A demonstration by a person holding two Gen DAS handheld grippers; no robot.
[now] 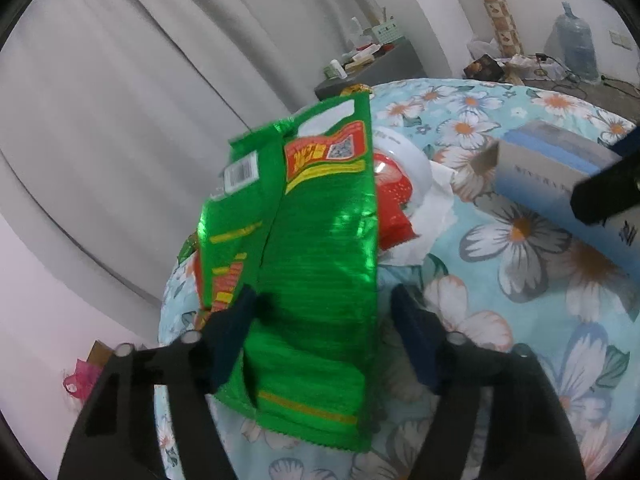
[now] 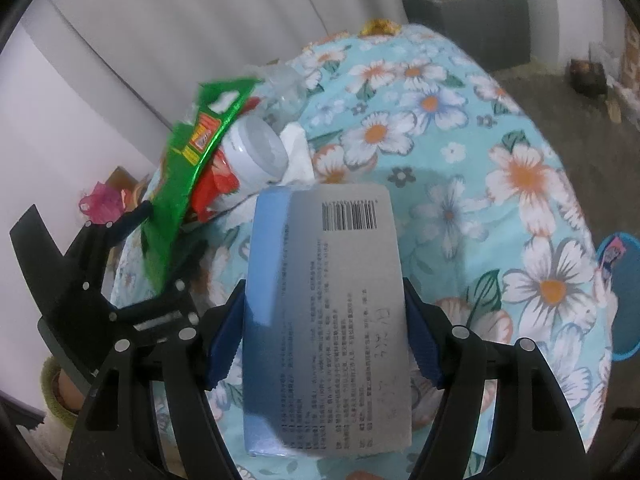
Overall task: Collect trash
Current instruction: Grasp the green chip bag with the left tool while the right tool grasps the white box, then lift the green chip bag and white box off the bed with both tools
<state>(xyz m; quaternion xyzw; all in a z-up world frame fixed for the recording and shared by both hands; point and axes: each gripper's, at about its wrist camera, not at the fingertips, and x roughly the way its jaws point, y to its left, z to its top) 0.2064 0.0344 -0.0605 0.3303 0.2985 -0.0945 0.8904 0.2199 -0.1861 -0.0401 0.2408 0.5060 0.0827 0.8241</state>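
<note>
- The green snack bag (image 1: 312,280) is a crinkled foil pouch with red and yellow panels, a white barcode label and a QR square near its top; it stands up between the fingers of my left gripper (image 1: 320,340) above the bed
- In the left wrist view the left pad touches the bag's side while the right pad stands clear of it, so I cannot tell whether the bag is really pinched
- My right gripper (image 2: 320,332) is clamped on the blue and grey box (image 2: 324,320), a pad pressed against each long side; the box is upright, barcode at the top
- Past the bag lies a small heap: a red wrapper (image 1: 394,208), a white round container (image 2: 256,152) and crumpled white tissue (image 2: 298,152), all touching one another
- The floral bedspread (image 2: 500,168) is bare to the right of the box, giving room that way; its rounded edge drops off at the left toward the pale curtains (image 1: 120,100)
- The box shows dense small print under the barcode, too blurred to read, as is the yellow lettering on the bag
</note>
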